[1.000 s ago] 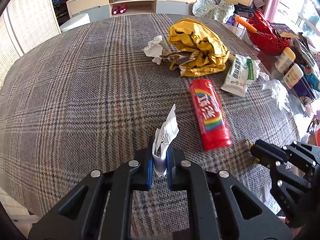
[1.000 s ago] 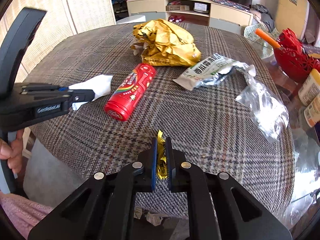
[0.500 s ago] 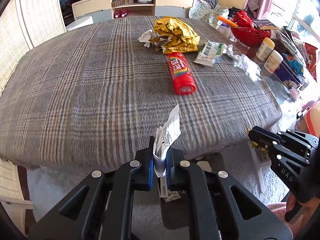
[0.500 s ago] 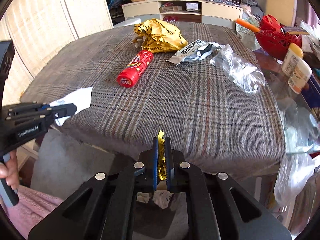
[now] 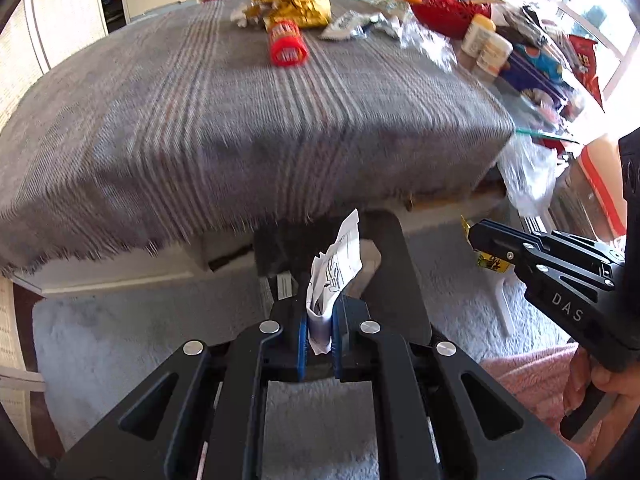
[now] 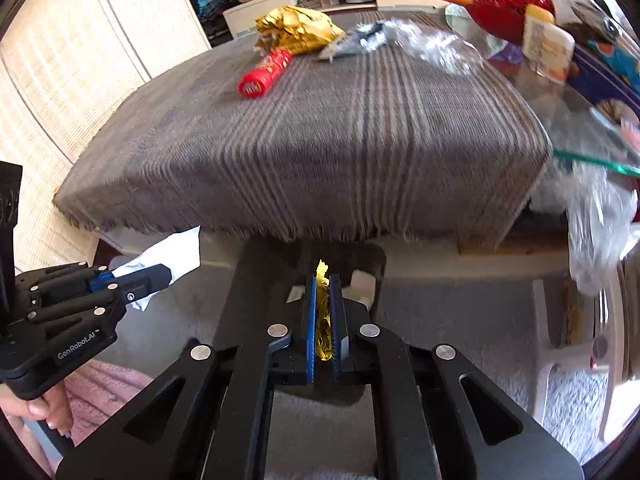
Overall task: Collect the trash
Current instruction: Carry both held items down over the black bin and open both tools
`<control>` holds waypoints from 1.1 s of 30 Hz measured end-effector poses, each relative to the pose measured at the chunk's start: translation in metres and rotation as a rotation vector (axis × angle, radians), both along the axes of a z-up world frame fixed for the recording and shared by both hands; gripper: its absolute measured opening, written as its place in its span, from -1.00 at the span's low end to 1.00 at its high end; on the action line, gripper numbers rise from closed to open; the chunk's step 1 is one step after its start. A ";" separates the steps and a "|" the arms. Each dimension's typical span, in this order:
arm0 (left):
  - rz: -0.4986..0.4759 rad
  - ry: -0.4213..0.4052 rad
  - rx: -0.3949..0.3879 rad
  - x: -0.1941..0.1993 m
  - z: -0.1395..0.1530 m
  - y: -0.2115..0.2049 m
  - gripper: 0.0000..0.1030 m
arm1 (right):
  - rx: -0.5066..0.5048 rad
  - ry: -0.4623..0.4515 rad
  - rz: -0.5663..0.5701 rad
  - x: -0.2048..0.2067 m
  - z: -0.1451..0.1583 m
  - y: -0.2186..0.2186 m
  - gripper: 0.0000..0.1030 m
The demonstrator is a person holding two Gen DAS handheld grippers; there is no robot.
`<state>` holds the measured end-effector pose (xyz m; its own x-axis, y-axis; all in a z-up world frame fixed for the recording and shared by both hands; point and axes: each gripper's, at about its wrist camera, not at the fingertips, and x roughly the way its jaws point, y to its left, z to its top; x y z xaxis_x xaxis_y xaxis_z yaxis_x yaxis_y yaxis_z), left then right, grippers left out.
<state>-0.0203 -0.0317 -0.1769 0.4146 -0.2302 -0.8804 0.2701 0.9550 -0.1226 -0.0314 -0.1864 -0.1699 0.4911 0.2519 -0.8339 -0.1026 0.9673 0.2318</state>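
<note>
Both hand-held grippers have dropped below the plaid-cloth tabletop (image 5: 248,120): left hand-held gripper (image 5: 319,320) clenches a crumpled white printed paper scrap (image 5: 336,268), right hand-held gripper (image 6: 324,320) clenches a crinkled gold foil wrapper (image 6: 322,312) at 12 o'clock.

A crumpled white paper scrap (image 5: 335,276) with black print stands upright at the lower centre of the left wrist view, pinched at its base. A small gold foil wrapper (image 6: 323,320) sits pinched at the lower centre of the right wrist view. At the top of both frames a crumpled gold bag (image 6: 298,30), a red tube (image 6: 265,73) lying on its side and a silvery wrapper (image 6: 356,42) lie close together on the plaid surface (image 6: 320,140).
</note>
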 end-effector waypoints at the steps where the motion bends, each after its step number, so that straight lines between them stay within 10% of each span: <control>1: -0.005 0.015 -0.003 -0.004 -0.007 -0.002 -0.85 | 0.008 0.010 -0.005 -0.005 -0.005 -0.002 -0.86; 15: 0.013 0.113 -0.055 0.002 -0.086 -0.007 -0.85 | 0.060 0.104 -0.034 0.010 -0.063 -0.001 -0.86; 33: 0.006 0.129 -0.062 0.022 -0.118 -0.017 -0.54 | 0.141 0.174 -0.066 0.044 -0.098 0.004 -0.77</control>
